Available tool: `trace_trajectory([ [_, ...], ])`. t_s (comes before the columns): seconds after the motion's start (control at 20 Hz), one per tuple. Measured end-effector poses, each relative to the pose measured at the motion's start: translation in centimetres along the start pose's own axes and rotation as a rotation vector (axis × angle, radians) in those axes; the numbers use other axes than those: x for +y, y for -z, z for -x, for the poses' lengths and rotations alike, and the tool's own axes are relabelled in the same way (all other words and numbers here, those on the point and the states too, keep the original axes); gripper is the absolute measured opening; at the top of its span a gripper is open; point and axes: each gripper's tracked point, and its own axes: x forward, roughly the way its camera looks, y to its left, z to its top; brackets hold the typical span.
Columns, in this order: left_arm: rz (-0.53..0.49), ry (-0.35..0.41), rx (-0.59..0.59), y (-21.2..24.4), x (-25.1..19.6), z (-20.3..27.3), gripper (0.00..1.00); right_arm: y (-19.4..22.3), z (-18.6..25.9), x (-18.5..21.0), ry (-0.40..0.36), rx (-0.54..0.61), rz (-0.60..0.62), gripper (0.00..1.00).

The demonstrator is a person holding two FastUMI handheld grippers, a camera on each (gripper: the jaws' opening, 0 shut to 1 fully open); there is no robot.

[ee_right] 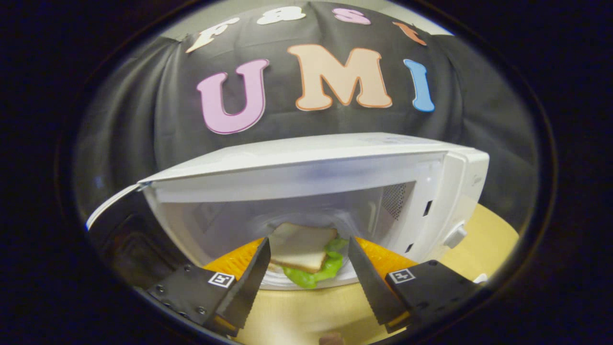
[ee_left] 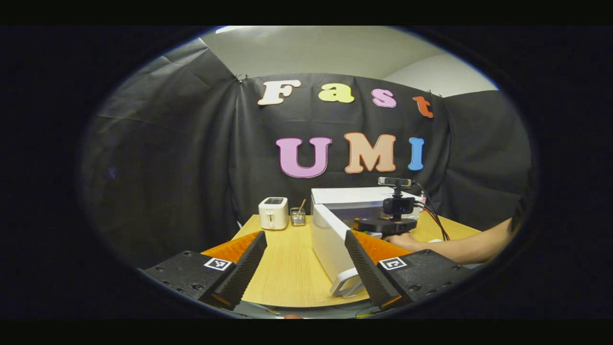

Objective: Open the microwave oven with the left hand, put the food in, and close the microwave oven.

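Sandwich (ee_right: 301, 249) sits inside microwave (ee_right: 311, 191) cavity, just beyond right gripper (ee_right: 306, 268), which is wide open w/ nothing held. Left gripper (ee_left: 306, 261) also open, empty, near door (ee_left: 330, 244) handle (ee_left: 346, 285). Door swung out over counter (ee_left: 287, 268). Food looks soft, light; lettuce loose. Door stiff: push at handle edge to close.

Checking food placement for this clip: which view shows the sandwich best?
The right gripper view: the sandwich sits close ahead inside the open microwave, bread and lettuce plain. In the left gripper view, the door and the other tool stand before the cavity.
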Motion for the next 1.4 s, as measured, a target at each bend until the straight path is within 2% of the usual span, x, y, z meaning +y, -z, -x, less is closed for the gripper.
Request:
trace_trajectory([
  [0.25, 0.031, -0.005, 0.043, 1.1, 0.0, 0.0, 0.96, -2.5, 6.1, -1.9, -0.065, -0.064, 0.014, 1.00],
  [0.3, 0.032, -0.007, 0.044, 1.2, 0.0, 0.1, 0.95, -3.3, 7.3, -2.7, -0.068, -0.080, 0.009, 0.92],
  [0.35, 0.028, -0.012, 0.042, 1.5, 0.2, 0.2, 0.95, -3.9, 8.6, -3.6, -0.069, -0.091, 0.007, 1.00],
  [0.4, 0.016, -0.020, 0.047, 1.9, 0.5, 0.3, 0.95, -4.6, 9.8, -4.5, -0.073, -0.099, 0.005, 0.92],
  [0.65, -0.007, -0.020, 0.066, 3.6, 0.9, 0.1, 0.94, -7.6, 14.7, -7.8, -0.080, -0.128, -0.012, 0.92],
  [0.75, -0.002, -0.027, 0.089, 4.7, 1.2, -0.2, 0.87, -8.8, 16.8, -8.3, -0.084, -0.146, -0.019, 0.92],
  [0.9, 0.008, -0.028, 0.128, 6.5, 1.2, -0.7, 0.55, -10.5, 19.1, -9.2, -0.088, -0.183, 0.002, 0.92],
  [0.95, 0.015, -0.035, 0.133, 6.8, 1.3, -0.7, 0.53, -11.1, 19.7, -9.5, -0.087, -0.197, 0.018, 0.92],
  [1.0, 0.025, -0.037, 0.148, 7.5, 1.2, -0.8, 0.36, -11.6, 20.4, -9.8, -0.092, -0.210, 0.033, 0.92],
  [1.2, 0.110, -0.007, 0.209, 10.2, -0.3, -0.8, 0.00, -14.0, 21.8, -11.5, -0.087, -0.253, 0.070, 0.92],
  [1.4, 0.011, 0.028, 0.228, 11.8, -1.9, -1.2, 0.00, -15.0, 21.7, -14.0, -0.066, -0.251, 0.060, 0.92],
])
